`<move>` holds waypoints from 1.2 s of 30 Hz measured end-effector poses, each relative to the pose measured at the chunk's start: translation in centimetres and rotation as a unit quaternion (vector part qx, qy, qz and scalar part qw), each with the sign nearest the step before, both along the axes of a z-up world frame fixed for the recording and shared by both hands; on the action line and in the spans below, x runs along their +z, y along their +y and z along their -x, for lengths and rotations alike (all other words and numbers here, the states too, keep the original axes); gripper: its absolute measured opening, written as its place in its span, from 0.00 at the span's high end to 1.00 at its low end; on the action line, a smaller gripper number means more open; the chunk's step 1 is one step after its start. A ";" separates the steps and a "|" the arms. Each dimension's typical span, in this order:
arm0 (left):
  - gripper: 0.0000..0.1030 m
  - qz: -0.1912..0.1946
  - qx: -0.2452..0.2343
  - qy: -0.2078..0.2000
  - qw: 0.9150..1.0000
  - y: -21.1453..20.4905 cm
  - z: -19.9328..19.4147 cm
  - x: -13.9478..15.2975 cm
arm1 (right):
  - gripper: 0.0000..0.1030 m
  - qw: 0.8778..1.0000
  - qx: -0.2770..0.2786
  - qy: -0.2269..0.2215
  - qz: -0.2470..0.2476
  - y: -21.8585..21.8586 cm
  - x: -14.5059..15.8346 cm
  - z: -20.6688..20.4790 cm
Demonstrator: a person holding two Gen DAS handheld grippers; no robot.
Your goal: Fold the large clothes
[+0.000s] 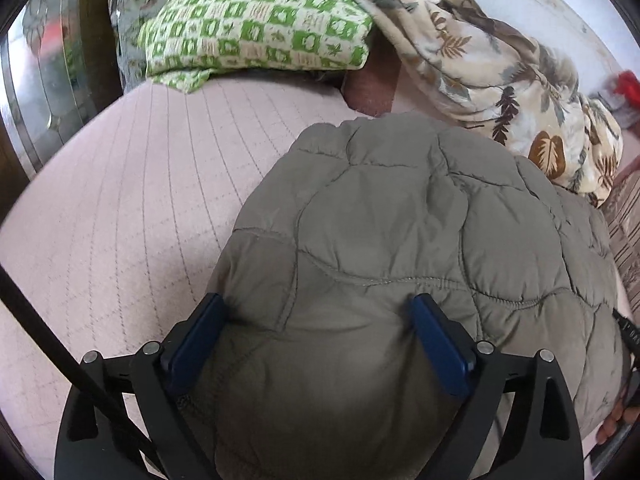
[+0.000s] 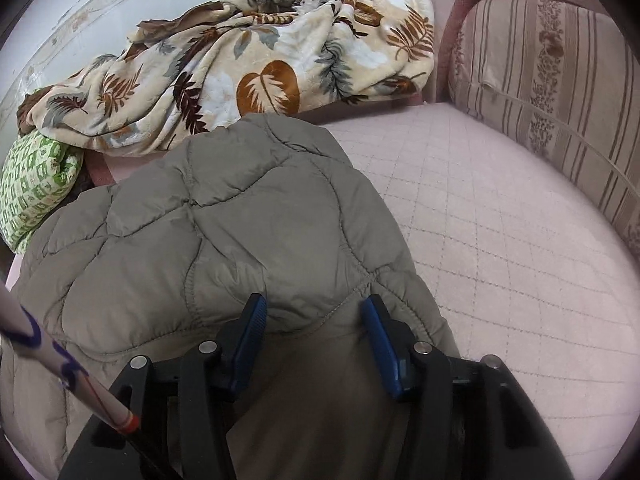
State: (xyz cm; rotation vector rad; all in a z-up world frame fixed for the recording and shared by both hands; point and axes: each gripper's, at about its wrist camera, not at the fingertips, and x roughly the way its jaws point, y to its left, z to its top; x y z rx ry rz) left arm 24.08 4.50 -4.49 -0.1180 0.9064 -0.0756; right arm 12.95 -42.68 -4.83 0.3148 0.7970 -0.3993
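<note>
An olive-grey quilted puffer jacket point(image 1: 420, 220) lies folded in a bundle on the pink quilted bed cover point(image 1: 120, 200). It also shows in the right wrist view point(image 2: 224, 232). My left gripper point(image 1: 316, 308) is open, its blue pads straddling the near left part of the jacket, with fabric between the fingers. My right gripper point(image 2: 314, 308) is open too, its pads either side of the jacket's near right edge by a gathered seam. Neither pair of pads is pressed together.
A leaf-print fleece blanket point(image 2: 260, 64) lies bunched at the back by the wall. A green-and-white patterned pillow point(image 1: 256, 28) sits at the back left. A striped cushion point(image 2: 560, 92) stands on the right. The pink quilted cover point(image 2: 500, 220) extends to the right of the jacket.
</note>
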 end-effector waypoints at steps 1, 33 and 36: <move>0.09 0.001 0.000 0.000 1.000 0.0 0.0 0.0 | 0.46 1.000 0.000 0.001 0.004 0.0 0.0 0.0; 0.09 -0.120 -0.016 -0.105 0.987 -4.1 5.0 2.8 | 0.18 0.993 0.037 -0.028 0.104 7.7 1.3 0.6; 0.09 -0.138 -0.020 -0.135 0.981 -4.5 7.0 4.2 | 0.18 0.992 0.031 -0.042 0.116 8.2 2.0 1.4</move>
